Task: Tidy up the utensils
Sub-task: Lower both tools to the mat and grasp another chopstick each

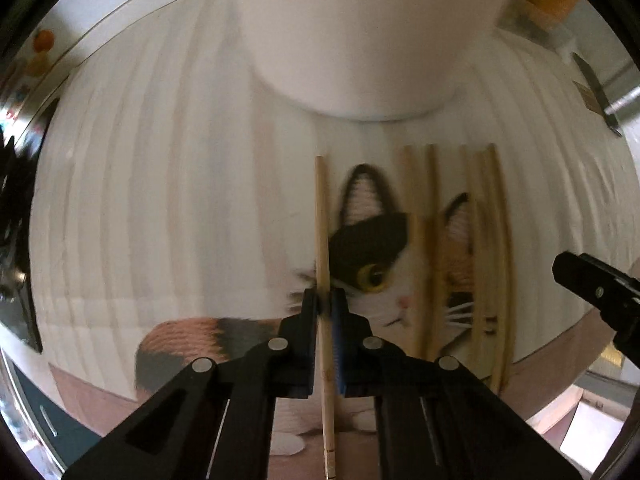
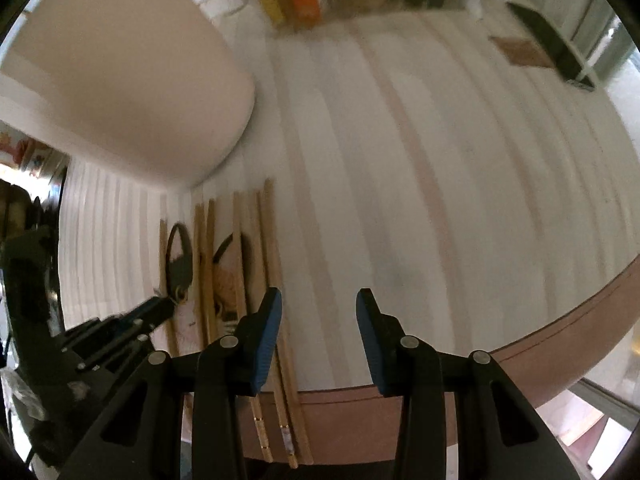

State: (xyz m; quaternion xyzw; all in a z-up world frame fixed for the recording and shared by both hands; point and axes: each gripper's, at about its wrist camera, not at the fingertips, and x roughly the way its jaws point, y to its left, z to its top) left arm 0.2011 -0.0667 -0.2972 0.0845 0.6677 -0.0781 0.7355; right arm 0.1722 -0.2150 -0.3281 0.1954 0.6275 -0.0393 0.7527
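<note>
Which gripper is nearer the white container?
Left. The left gripper, jaws shut on a chopstick, points straight toward the container; the right gripper sits off to its right.

Your work surface is a round table under a white ribbed cloth (image 2: pixel 400 184) with a calico cat woven into it (image 1: pixel 376 264). A large white container (image 1: pixel 352 40) stands on the cloth just beyond the cat. Bamboo chopsticks (image 1: pixel 496 240) lie side by side across the cat, their ends pointing toward the container. Far right of the container, near the table's edge, lies a dark knife (image 2: pixel 548 46).
</note>
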